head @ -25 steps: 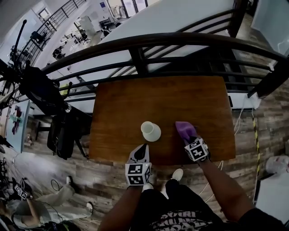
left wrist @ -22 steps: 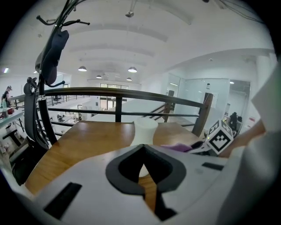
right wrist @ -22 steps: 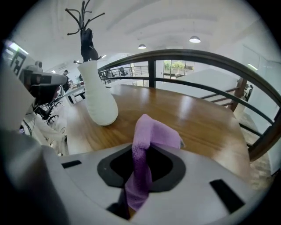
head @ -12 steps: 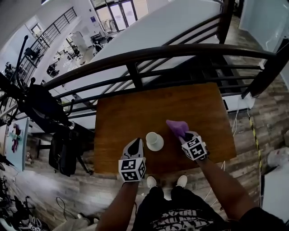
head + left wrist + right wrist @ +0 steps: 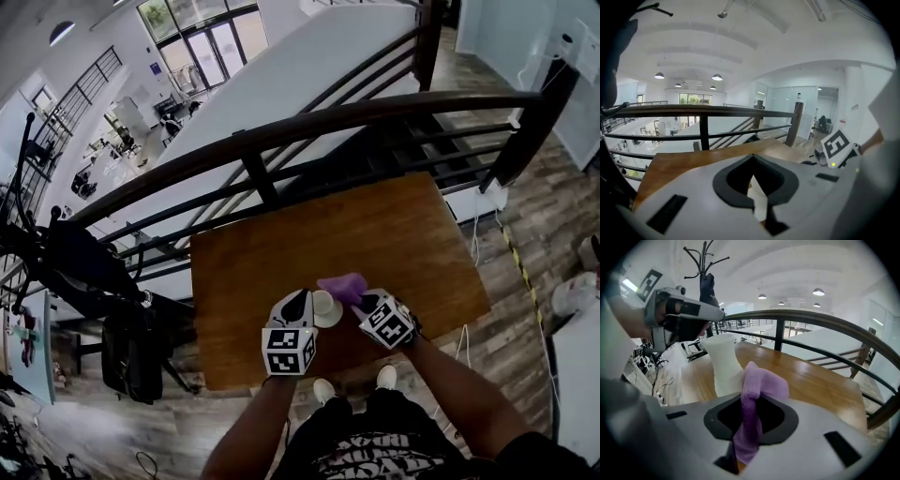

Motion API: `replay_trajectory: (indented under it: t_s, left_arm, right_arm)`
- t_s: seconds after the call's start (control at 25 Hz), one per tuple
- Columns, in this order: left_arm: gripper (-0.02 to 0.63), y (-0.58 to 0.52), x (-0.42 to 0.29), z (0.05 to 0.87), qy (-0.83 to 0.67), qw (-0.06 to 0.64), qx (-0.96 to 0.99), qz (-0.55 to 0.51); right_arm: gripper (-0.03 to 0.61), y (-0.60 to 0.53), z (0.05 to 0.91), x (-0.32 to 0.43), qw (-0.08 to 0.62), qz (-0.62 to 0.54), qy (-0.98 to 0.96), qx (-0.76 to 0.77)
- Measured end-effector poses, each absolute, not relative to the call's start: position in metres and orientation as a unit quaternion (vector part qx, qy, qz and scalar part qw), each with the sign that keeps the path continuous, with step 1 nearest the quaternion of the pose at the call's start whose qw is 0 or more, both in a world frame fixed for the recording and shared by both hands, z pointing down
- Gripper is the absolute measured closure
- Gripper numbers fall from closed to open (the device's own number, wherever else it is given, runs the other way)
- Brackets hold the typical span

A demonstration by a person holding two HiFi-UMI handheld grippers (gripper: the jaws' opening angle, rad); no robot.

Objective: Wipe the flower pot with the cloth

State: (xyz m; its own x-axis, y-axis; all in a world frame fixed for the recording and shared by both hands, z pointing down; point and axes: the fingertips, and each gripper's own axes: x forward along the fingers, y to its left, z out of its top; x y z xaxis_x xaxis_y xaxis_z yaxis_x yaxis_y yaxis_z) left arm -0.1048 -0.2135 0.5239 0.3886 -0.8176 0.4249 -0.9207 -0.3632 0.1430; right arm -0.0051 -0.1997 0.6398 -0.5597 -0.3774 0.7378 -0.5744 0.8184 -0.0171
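Your left gripper (image 5: 299,302) pinches the thin rim of the smooth, white, flared flower pot (image 5: 327,308), near the wooden table's (image 5: 281,248) front edge. Your right gripper (image 5: 362,306) clenches the fuzzy purple cloth (image 5: 343,286), just beside the pot.

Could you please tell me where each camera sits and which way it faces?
Head view: on the person's head, steeply down onto the table; forearms, left tool, right tool show.
Left gripper view: on the left tool, along its jaws shut on the pot, toward the railing.
Right gripper view: on the right tool, along jaws gripping the cloth, toward the pot.
Shared: table, pot.
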Motion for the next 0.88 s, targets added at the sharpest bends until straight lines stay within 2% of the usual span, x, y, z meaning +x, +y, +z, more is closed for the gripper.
replay_trajectory:
  t_s: [0.36,0.6,0.88]
  left_arm:
    - [0.614,-0.206,-0.095,0.548,-0.497,0.196,0.830,0.162]
    - [0.614,-0.208,-0.094,0.546,-0.495,0.193,0.832,0.158]
    - [0.614,-0.210,-0.095,0.544,-0.491,0.203,0.834,0.152]
  right_arm:
    - [0.524,-0.129,0.641,-0.011,0.389,0.140,-0.874,0.253]
    - [0.524,-0.092,0.638,-0.055,0.375,0.162,-0.889,0.207]
    - [0.524,-0.089,0.641,-0.100,0.399,0.116,-0.897,0.151]
